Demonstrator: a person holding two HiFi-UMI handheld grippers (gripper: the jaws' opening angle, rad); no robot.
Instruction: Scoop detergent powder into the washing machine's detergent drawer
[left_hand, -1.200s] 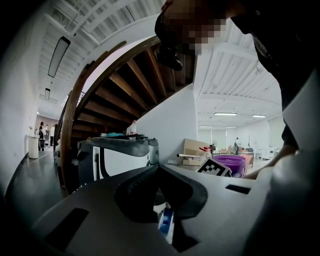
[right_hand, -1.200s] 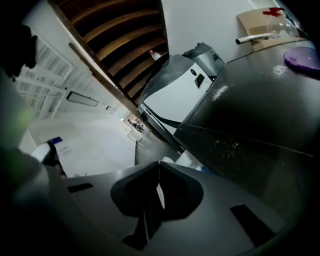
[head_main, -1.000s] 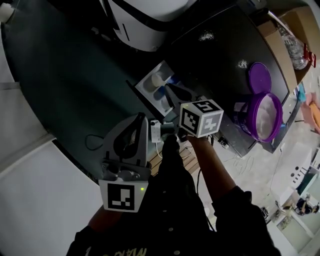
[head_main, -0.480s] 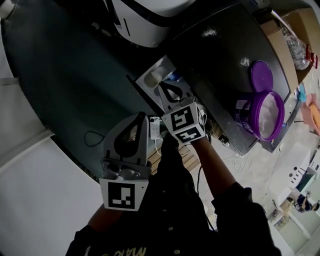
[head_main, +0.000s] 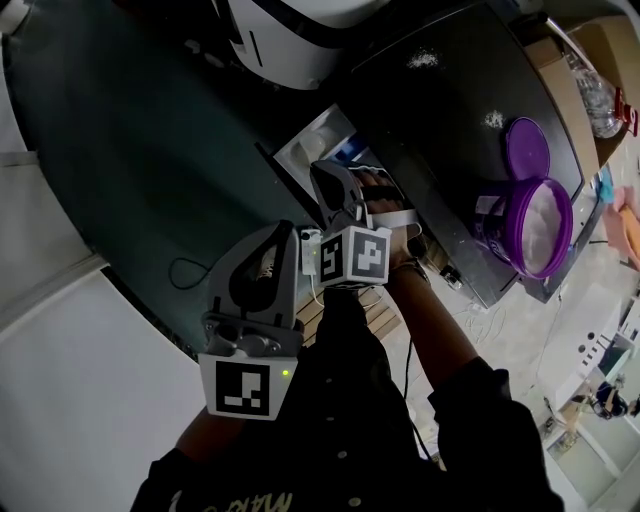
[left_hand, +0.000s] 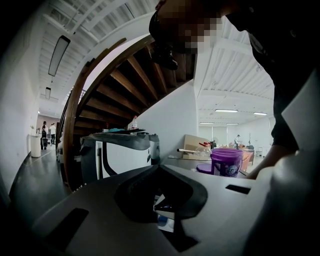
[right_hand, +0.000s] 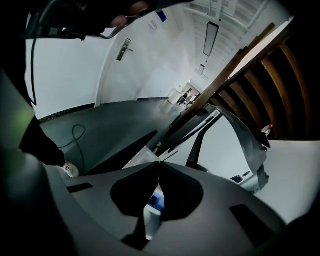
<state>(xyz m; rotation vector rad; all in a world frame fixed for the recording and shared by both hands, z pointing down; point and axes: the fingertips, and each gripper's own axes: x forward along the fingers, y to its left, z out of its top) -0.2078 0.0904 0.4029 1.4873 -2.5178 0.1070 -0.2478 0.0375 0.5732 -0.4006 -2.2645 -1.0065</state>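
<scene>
Nearest: the person's dark sleeves and both arms, reaching forward.

Left tongs (head_main: 283, 236) are held low on the person's left, tips pointing away from the body. They are short of the drawer and touch nothing. In the left gripper view the two tips meet: closed, nothing pinched.

Right tongs (head_main: 322, 172) are further out, just past the left pair, with their marker cube turned towards the head camera. The tips are directly over the detergent drawer (head_main: 303, 150). In the right gripper view the jaws are pressed together with nothing visible between them. The drawer's white and blue insides show through the hollow behind the tips. No scoop can be made out in either pair.

The drawer is pulled out from the front of the washing machine (head_main: 440, 130), at the front corner nearer the person's left. Its white compartments are open to view, partly covered by the right tongs.

On the machine's dark top, at the opposite front corner, stands a purple bucket (head_main: 494, 226). It is open and holds white powder. Its purple lid (head_main: 528, 150) lies flat just behind it, towards the back edge.

Two small spills of white powder (head_main: 420, 60) lie on the top, one near the lid and one near the far back edge.

Farthest: a dark floor with a looped cable (head_main: 184, 275).
</scene>
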